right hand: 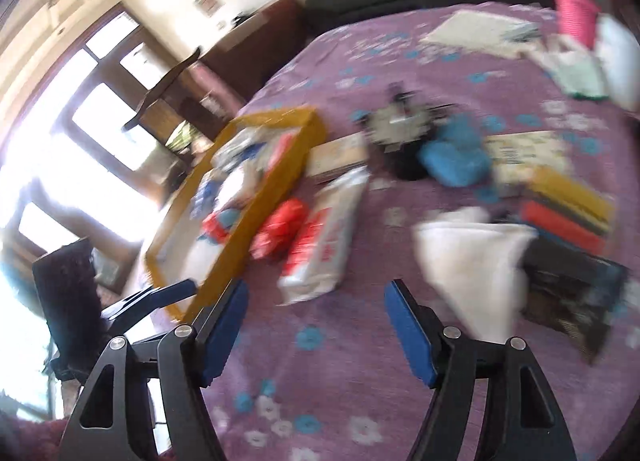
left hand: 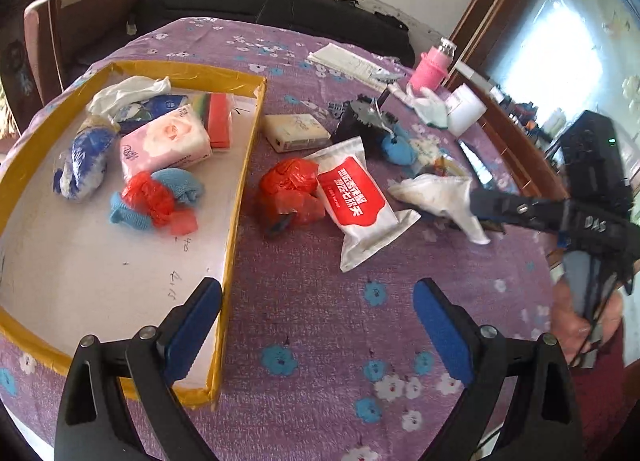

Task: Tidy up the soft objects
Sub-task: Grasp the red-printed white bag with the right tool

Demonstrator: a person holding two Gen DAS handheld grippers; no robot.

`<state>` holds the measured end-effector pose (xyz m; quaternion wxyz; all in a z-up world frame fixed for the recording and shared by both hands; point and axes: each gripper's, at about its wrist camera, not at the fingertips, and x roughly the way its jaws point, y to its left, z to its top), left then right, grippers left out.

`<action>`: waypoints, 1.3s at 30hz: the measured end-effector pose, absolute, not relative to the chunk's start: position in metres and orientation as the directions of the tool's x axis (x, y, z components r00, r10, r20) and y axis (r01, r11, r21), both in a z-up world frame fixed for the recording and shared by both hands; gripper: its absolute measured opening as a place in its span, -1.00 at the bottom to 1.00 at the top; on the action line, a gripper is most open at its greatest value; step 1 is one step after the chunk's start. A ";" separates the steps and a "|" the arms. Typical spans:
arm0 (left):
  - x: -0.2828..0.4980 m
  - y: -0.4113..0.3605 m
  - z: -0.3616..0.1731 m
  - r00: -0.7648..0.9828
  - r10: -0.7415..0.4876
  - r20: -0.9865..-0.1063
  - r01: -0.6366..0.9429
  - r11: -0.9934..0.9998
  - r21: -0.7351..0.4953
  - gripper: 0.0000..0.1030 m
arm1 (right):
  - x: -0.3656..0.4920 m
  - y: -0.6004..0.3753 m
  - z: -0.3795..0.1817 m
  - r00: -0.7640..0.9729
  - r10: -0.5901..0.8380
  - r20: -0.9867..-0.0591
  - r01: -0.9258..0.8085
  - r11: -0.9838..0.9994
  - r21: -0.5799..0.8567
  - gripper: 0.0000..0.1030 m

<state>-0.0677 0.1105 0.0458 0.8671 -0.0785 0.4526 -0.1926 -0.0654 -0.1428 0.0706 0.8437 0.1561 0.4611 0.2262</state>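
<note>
White cloth [left hand: 436,193] lies on table just ahead-right of right gripper [right hand: 316,325], nearer it than left gripper [left hand: 318,325]. Both grippers' jaws apart, nothing btwn them.

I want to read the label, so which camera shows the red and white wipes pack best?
The left wrist view: the wipes pack lies sharp and whole on the purple cloth, beside the red plastic bag, its printed red panel facing up. The right wrist view shows the same pack blurred, its print unreadable.
</note>
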 end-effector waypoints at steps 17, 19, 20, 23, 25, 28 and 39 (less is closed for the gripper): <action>-0.049 0.066 0.045 0.579 -0.285 -0.763 0.334 0.938 -0.097 0.89 | -0.072 -0.140 0.059 0.502 0.525 -0.687 -0.189 0.842 0.505 0.53; -0.046 0.069 0.045 0.573 -0.300 -0.763 0.337 0.935 -0.115 0.89 | -0.067 -0.118 0.059 0.492 0.517 -0.701 -0.216 0.852 0.476 0.53; -0.046 0.070 0.047 0.567 -0.311 -0.763 0.336 0.933 -0.131 0.89 | -0.065 -0.108 0.060 0.490 0.508 -0.709 -0.224 0.859 0.460 0.53; -0.053 0.074 0.051 0.559 -0.338 -0.757 0.356 0.922 -0.148 0.89 | -0.051 -0.083 0.059 0.488 0.471 -0.735 -0.224 0.881 0.416 0.53; -0.060 0.077 0.054 0.555 -0.342 -0.758 0.370 0.918 -0.143 0.89 | -0.036 -0.074 0.055 0.481 0.447 -0.754 -0.204 0.893 0.400 0.53; -0.067 0.084 0.056 0.551 -0.338 -0.763 0.371 0.918 -0.138 0.90 | -0.009 -0.065 0.044 0.447 0.440 -0.779 -0.173 0.897 0.407 0.51; -0.052 0.070 0.077 0.524 -0.434 -0.733 0.517 0.846 -0.131 0.89 | -0.032 -0.084 0.026 0.425 0.384 -0.820 -0.120 0.921 0.370 -0.36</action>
